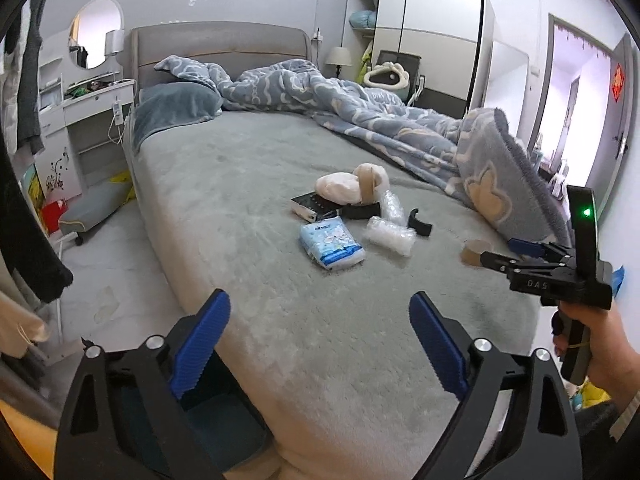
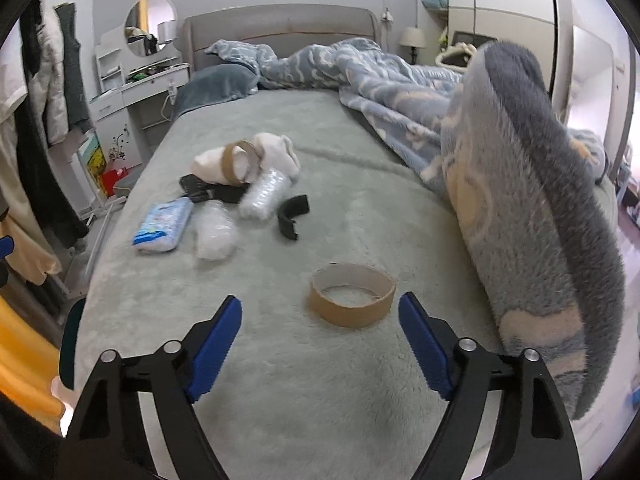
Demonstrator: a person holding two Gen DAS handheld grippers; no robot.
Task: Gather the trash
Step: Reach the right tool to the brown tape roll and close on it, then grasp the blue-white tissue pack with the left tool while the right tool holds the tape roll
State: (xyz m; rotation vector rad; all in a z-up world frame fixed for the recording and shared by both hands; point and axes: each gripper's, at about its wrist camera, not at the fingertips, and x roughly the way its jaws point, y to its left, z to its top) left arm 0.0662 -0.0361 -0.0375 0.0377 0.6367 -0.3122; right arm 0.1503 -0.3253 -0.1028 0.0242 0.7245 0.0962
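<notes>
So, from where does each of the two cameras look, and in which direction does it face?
Left wrist: sits behind the open left gripper at the bed's foot, facing the grey headboard; the person's right hand holding the right gripper shows.
Right wrist: sits behind the open right gripper, low over the grey-green bedsheet, facing the empty brown cardboard tape ring.
Shared: that ring, the blue-white tissue pack, the blue patterned blanket.

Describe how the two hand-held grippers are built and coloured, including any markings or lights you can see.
The left hand-held gripper and the right hand-held gripper each have black angular arms with silver pivot bolts, ending in ribbed blue pads. Seen from the left wrist camera, the right one has a black pistol-style handle, pale lettering reading "DAS" and a lit green light.
</notes>
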